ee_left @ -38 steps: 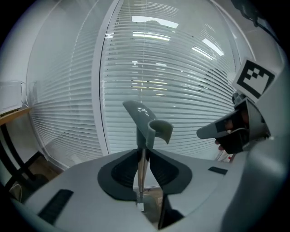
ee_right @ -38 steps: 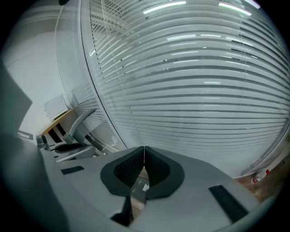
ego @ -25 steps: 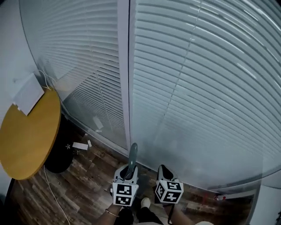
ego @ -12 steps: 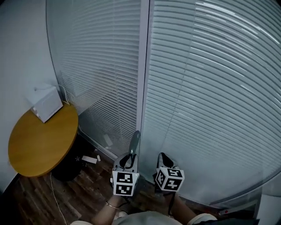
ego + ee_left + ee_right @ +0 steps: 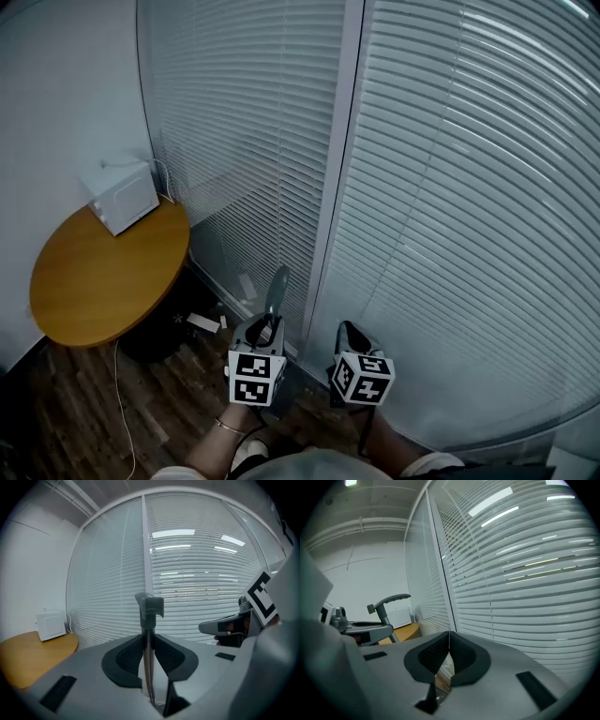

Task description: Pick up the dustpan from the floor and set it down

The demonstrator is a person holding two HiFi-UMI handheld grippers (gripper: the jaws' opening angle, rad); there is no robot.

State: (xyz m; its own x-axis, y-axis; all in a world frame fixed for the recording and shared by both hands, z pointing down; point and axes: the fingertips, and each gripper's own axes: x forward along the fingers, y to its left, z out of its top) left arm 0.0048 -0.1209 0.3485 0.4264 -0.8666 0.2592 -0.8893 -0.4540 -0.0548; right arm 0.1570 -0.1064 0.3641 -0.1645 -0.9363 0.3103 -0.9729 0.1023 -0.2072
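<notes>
Left gripper view, nearest first: what do the jaws hold?

— The left hand-held gripper (image 5: 148,644) is clamped on the thin rod of the dustpan handle (image 5: 149,607), which stands upright. The pan itself is out of sight.

And the other one?

— The right hand-held gripper (image 5: 449,641) has its pads pressed together with nothing between them. It sits just beside the left.

Farther off?

— Wooden floor (image 5: 84,412), a round wooden surface (image 5: 94,281) carrying a white box (image 5: 122,195), then closed blinds (image 5: 450,187).
</notes>
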